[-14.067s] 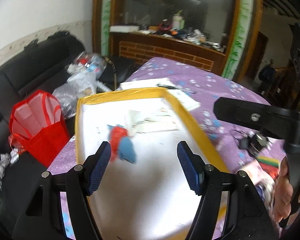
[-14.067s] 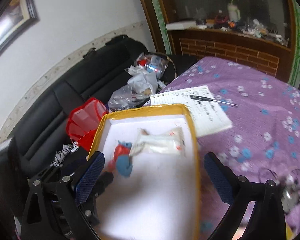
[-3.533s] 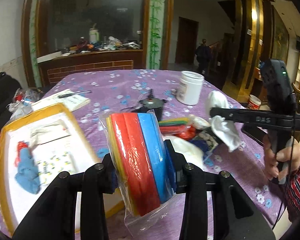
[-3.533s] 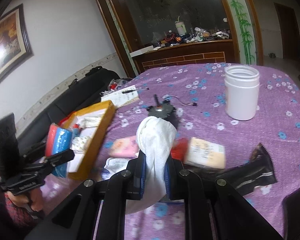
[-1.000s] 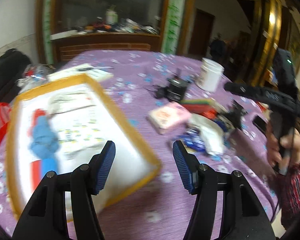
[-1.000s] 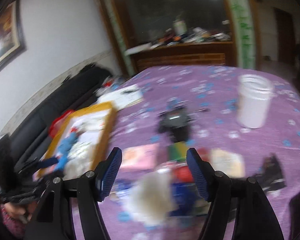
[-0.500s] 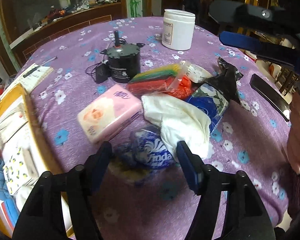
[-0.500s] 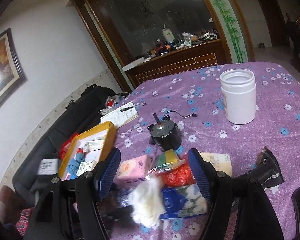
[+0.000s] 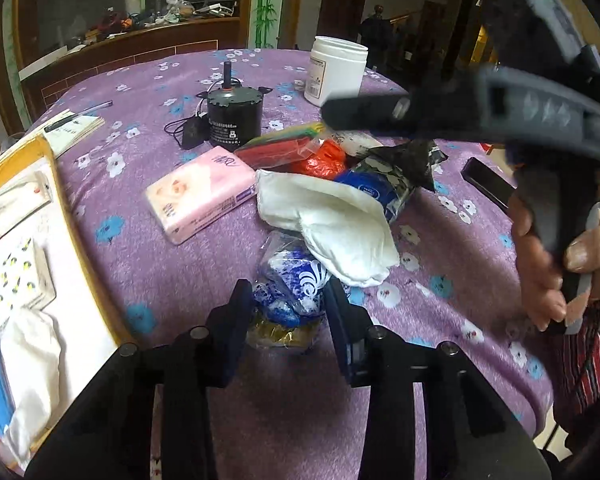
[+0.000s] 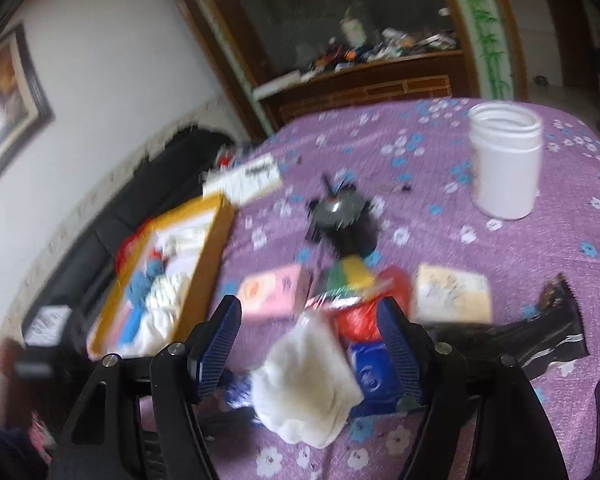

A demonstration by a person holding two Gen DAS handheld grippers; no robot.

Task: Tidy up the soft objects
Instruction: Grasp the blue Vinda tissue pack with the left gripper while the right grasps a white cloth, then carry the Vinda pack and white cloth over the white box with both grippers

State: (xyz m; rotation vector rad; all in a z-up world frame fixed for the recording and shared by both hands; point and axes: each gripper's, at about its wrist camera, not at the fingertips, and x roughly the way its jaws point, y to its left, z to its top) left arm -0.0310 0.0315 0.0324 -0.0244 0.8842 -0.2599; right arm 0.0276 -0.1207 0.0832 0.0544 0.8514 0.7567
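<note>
left claw tilts down at tabletop, jaws closing on blue-white pack, pads touching it | pack lies just under white cloth, near tray | right claw angled down, jaws apart over cloth, seemingly not touching; view blurred

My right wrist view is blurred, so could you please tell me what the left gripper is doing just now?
Observer: The left gripper is closing its jaws, with a blue-and-white packet between them on the purple tablecloth.
Operator: Thank you. Is anything lying on that packet?
Observer: Yes, the white cloth overlaps its far end, beyond the pads.
</note>
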